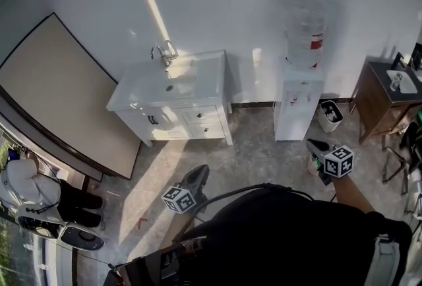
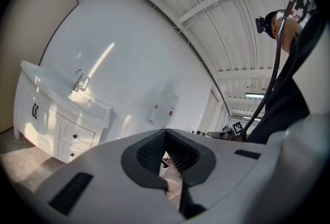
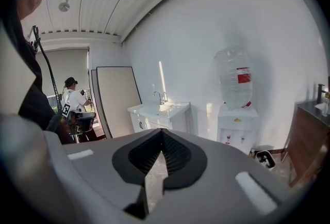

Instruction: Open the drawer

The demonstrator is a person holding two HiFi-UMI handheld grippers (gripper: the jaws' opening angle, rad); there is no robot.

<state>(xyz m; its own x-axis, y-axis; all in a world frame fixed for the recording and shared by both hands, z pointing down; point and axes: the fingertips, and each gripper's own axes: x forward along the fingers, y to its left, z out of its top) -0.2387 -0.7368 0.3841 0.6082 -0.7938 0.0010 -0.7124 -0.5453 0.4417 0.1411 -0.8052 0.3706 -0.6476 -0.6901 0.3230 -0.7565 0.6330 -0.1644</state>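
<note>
Against the white wall, along the far edge of the floor [image 1: 264,153], stands a white vanity cabinet [image 1: 173,103] with a basin and a chrome faucet [image 1: 163,53] on top. Its drawers [image 1: 202,121] sit in the right part of the front, one above another. Each has a small dark knob, and all are shut flush. Doors with dark handles fill the left part. Just beside the cabinet's right side is a white water dispenser [image 1: 298,103] carrying a clear bottle [image 1: 304,31]. Next to that is a small bin [image 1: 330,115] and, near the right edge of the floor, a brown wooden cabinet [image 1: 382,103]. A large beige board [image 1: 56,90] leans on the wall to the left, and a person in a white top [image 1: 23,189] is at the near left corner.

Both grippers are held out over bare floor, well apart from the vanity cabinet. The left gripper [image 1: 198,174] has its fingers [image 2: 149,150] pressed together with nothing between them, and it looks toward the drawer side of the cabinet. The right gripper [image 1: 315,145] also has its fingers [image 3: 178,153] closed tip to tip and empty. It faces the wall between the vanity cabinet and the water dispenser.
</note>
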